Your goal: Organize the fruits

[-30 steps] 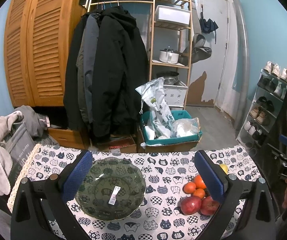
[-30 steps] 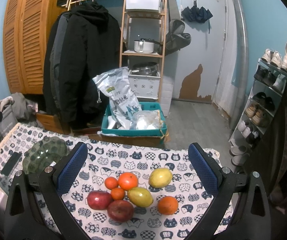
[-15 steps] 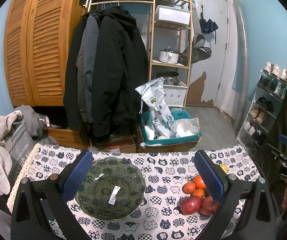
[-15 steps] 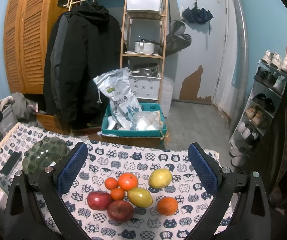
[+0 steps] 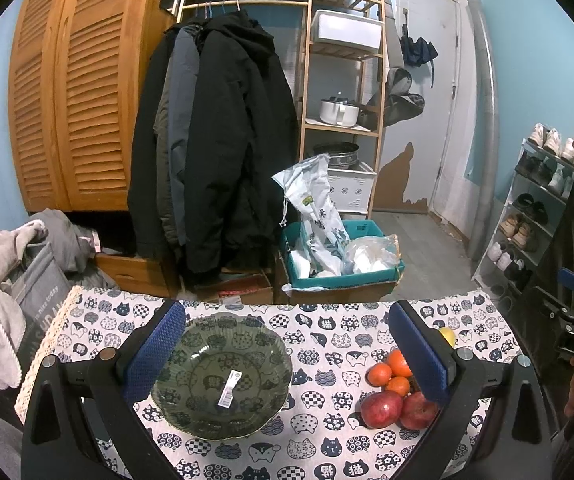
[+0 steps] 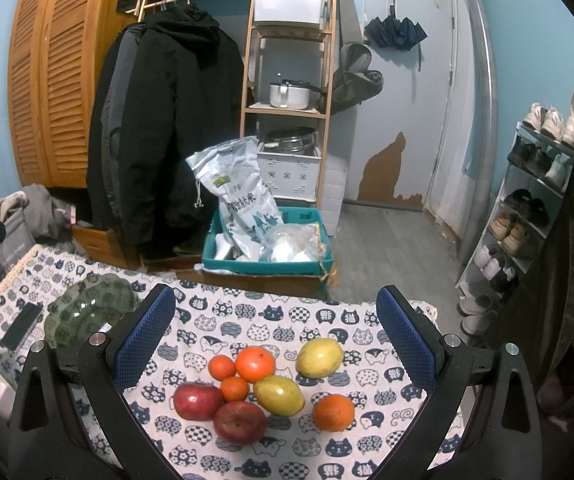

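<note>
Fruits, red apples [image 6: 199, 401], oranges [image 6: 255, 363] and yellow-green lemons [image 6: 279, 395], clustered on cat-print cloth [image 6: 287, 320], apart from empty green glass bowl [image 5: 223, 376]. Right gripper [image 6: 275, 344] wide open, empty, above; left gripper [image 5: 287, 352] likewise. Best lowered squarely around one outer fruit, closed gently.

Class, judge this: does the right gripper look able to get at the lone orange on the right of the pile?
Probably yes. The right gripper is open above the fruit, and the orange sits apart from the others with nothing over it.

Left wrist view faces bowl [image 5: 223, 376], right faces fruit [image 6: 263, 388], both share tablecloth [image 6: 287, 320].
</note>
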The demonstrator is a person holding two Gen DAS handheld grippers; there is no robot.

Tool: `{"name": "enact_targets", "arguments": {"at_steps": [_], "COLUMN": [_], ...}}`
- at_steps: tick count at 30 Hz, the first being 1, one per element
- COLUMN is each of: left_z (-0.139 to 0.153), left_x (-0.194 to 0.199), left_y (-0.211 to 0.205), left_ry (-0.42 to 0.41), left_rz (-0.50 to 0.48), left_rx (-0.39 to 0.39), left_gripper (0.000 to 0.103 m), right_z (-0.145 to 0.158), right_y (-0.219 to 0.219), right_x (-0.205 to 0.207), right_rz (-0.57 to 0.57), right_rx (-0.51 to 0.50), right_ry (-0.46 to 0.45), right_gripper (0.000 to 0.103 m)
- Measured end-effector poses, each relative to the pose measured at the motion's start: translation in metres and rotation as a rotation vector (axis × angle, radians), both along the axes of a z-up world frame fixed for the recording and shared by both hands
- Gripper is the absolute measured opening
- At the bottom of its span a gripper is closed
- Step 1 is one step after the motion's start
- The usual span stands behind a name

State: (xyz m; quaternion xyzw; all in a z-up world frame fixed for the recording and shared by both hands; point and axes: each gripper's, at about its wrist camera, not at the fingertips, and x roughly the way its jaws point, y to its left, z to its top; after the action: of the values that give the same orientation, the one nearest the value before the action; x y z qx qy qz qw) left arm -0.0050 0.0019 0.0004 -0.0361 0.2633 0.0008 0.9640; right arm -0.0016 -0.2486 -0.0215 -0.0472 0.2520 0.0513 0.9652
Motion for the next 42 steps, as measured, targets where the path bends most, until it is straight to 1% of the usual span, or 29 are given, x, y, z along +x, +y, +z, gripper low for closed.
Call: {"name": "enact_targets", "arguments": {"at_steps": [24,26,42], "left_z": [0.001,0.002,0.001], "left_x": [0.001,0.001,0.004], "left_y": [0.007,0.006,-0.002], "left_ry": [-0.001,-0.003,0.008], "left_rz": [0.006,0.002,-0.013], "left_rx": [-0.002,0.002,0.002], "left_gripper": [0.102,0.102,0.102], "right_z": [-0.001,0.005,0.008], "right_y": [0.000,-0.004,-0.019], "right_x": [-0.002,0.002,0.001], "right_rz": [0.000,-0.001,-0.011], "right_rx": [-0.007,-0.009,-0.004], "right_ry": [-0.006,-0.007,-0.016], "right_gripper": [0.099,0.099,0.099]}}
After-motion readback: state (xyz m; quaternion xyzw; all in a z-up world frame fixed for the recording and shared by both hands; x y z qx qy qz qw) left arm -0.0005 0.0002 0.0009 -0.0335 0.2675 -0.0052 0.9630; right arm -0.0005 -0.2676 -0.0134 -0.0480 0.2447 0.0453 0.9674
